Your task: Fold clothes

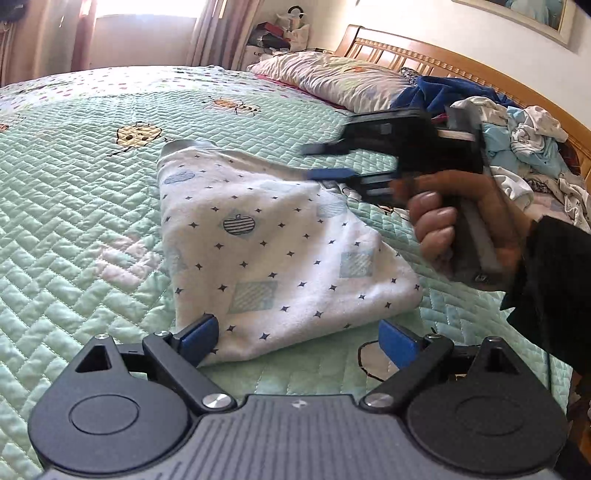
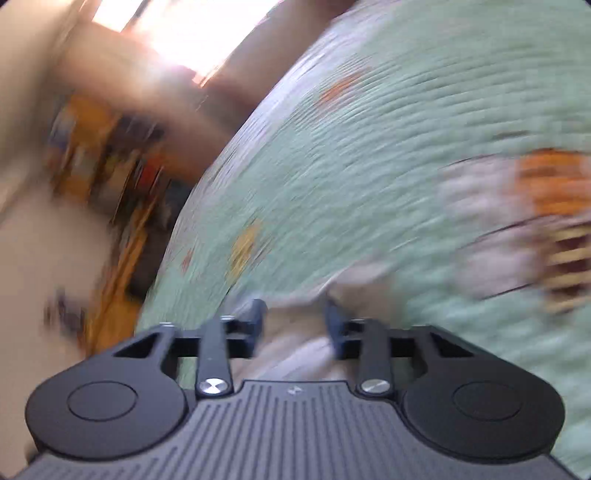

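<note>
A folded white garment (image 1: 273, 254) printed with small blue stars and striped patches lies on the green quilted bedspread (image 1: 74, 206). In the left wrist view, my left gripper (image 1: 299, 336) is open at the garment's near edge, with its blue pads (image 1: 199, 332) on either side of that edge. A hand (image 1: 443, 221) holds my right gripper (image 1: 327, 160) over the garment's far right side, its fingers apart and blurred by motion. The right wrist view is heavily blurred. There my right gripper (image 2: 294, 321) stands open, with pale cloth (image 2: 295, 350) showing in the gap below it.
A heap of unfolded clothes (image 1: 524, 147) lies at the right by the wooden headboard (image 1: 424, 55). A patterned pillow (image 1: 332, 77) sits at the head of the bed. Curtains and a bright window (image 1: 147, 22) stand beyond the far edge. Cluttered shelves (image 2: 110, 155) flank the bed.
</note>
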Demonstrator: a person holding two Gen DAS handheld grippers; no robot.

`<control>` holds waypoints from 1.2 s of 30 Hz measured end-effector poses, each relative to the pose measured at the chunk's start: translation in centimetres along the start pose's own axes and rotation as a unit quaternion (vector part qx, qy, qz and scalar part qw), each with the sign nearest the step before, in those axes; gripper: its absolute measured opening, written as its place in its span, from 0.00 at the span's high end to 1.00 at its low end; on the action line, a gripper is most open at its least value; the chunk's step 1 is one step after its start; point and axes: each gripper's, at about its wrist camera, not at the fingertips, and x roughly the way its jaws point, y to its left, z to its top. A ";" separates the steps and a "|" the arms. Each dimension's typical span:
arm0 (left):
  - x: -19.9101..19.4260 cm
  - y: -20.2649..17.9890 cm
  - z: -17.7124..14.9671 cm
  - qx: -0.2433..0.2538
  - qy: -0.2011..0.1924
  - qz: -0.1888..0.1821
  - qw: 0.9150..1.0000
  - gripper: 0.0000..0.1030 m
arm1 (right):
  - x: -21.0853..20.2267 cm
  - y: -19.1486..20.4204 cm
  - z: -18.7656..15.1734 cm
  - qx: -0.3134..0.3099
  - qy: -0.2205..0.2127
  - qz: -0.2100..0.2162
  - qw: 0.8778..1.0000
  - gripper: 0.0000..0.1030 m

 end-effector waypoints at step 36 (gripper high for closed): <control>-7.9 -1.7 4.4 -0.049 0.054 0.242 0.967 0.01 | -15.9 16.9 -17.2 -0.372 -0.090 -0.264 0.885 0.28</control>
